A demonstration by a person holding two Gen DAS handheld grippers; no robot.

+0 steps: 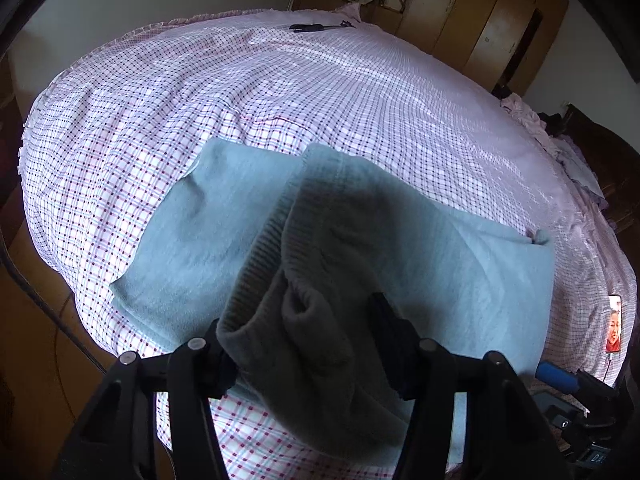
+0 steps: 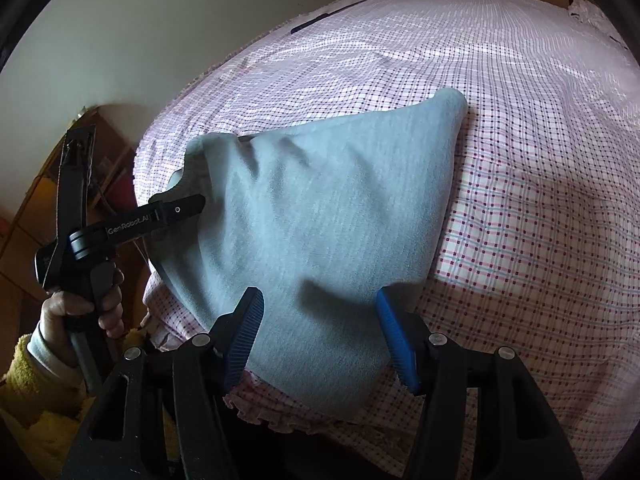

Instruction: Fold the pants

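Observation:
Light blue-grey pants (image 1: 224, 232) (image 2: 320, 200) lie folded on the checked bedsheet (image 1: 320, 100) near the bed's front edge. My left gripper (image 1: 298, 316) is shut on a thick bunch of the ribbed waistband, which stands up between its black fingers. In the right wrist view that gripper (image 2: 180, 208) sits at the pants' raised left corner, held by a hand (image 2: 80, 308) in a yellow sleeve. My right gripper (image 2: 320, 296) hovers over the pants' near end, blue pads apart, with fabric passing beneath them. One of its blue pads (image 1: 560, 378) shows at the lower right of the left wrist view.
A phone (image 1: 614, 324) with a lit screen lies at the bed's right edge. A dark slim object (image 1: 316, 27) rests on the far side of the bed. Wooden wardrobes (image 1: 480, 20) stand behind. The frilled bed edge (image 2: 256, 412) is just below the pants.

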